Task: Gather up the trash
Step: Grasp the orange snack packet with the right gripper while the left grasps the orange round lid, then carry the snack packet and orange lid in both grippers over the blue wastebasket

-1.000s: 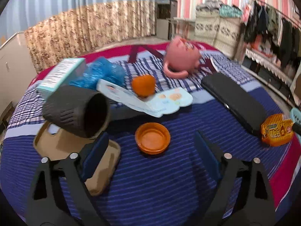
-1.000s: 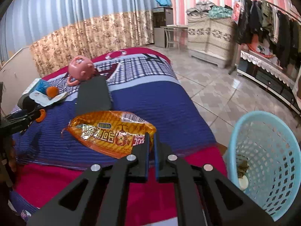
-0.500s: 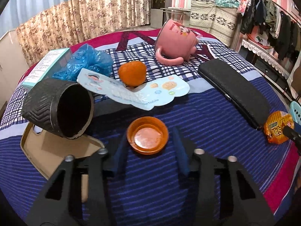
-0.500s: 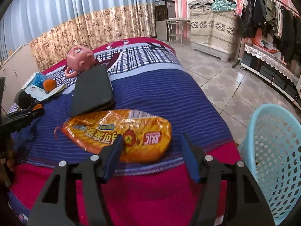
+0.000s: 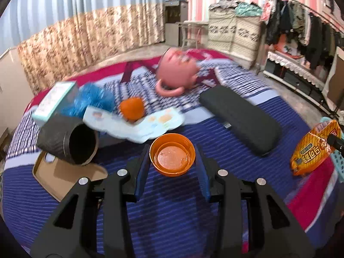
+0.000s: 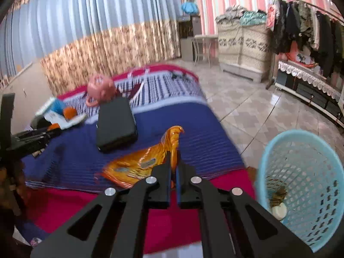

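Orange lid (image 5: 172, 154) sits clamped between the left gripper's (image 5: 172, 169) pads, near the black cup (image 5: 68, 143). The right gripper (image 6: 173, 169) pinches the snack bag (image 6: 142, 165), left of the basket (image 6: 305, 185).

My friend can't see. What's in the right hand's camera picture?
The right gripper is shut on an orange snack bag, lifting one end off the bed. A light blue basket stands on the floor at right.
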### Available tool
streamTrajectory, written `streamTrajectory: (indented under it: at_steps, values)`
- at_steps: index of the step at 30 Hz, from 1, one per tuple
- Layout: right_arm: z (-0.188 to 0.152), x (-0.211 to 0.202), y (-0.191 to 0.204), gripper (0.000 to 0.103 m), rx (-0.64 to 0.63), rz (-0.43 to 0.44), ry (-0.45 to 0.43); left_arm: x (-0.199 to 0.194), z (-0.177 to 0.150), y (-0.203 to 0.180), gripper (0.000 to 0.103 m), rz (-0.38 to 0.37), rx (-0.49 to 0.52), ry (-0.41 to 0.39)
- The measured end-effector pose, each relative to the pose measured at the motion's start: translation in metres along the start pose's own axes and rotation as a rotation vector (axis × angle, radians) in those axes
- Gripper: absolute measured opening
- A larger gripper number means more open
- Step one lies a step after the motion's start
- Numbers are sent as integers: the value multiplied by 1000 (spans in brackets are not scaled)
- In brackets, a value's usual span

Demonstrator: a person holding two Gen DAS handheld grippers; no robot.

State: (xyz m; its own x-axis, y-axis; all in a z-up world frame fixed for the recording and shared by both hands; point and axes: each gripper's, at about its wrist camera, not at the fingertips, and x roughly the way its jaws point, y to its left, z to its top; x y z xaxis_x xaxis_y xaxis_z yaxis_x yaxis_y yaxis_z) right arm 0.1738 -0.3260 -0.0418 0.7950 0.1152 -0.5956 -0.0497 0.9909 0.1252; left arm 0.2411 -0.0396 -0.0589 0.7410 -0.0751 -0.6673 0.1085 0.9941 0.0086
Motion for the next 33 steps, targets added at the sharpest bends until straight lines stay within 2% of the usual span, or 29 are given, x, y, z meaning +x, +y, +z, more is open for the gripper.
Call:
streamTrajectory:
  at_steps: [5,10,13,20,26,33]
  values:
    - [4,-44,-34,3,67,-39,-105,-18,16,-27,39,-61,-2,-58]
    - [3,-85,-91,3,166,-129,-207,-30,27,-69,39,-119,55,-102]
    - [0,-98,-120,3,211,-181,-236,-34,32,-94,39,-152,76,-121]
    - [-13,-108,-170,3,273,-297,-241,-38,32,-162,39,-232,150,-147]
    - [-23,-108,-189,3,313,-328,-227,-40,25,-220,39,-312,220,-175]
    - [-33,-110,-202,3,337,-361,-222,-26,14,-281,39,-394,276,-173]
